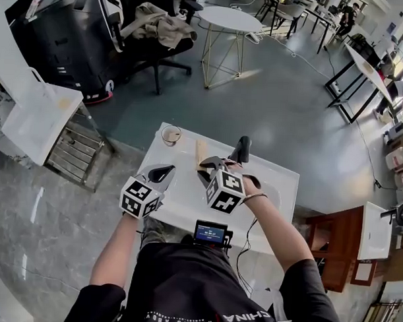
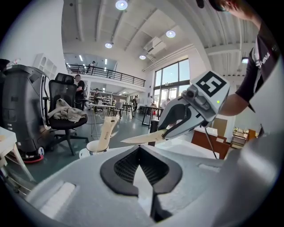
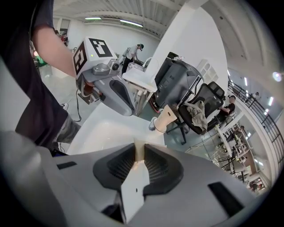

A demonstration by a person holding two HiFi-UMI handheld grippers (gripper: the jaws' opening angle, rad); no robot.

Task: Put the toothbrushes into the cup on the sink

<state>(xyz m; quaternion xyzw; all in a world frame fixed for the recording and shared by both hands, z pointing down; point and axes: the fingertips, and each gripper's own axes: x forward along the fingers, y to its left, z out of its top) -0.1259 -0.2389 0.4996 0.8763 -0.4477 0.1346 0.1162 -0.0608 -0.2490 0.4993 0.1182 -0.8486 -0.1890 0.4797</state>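
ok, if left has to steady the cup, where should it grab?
Probably the cup wall just below the rim, coming level from the person's side: it stands upright, and a toothbrush leaning out of its mouth blocks a top-down pinch.

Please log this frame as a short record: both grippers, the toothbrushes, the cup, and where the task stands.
surface: white sink
cup: upright, at the sink's far left corner
cup toothbrush: one, standing tilted in the cup
right gripper: shut on the held toothbrush, above the sink
left gripper: shut, nothing between its jaws
task state: held toothbrush points towards the cup, not yet in it
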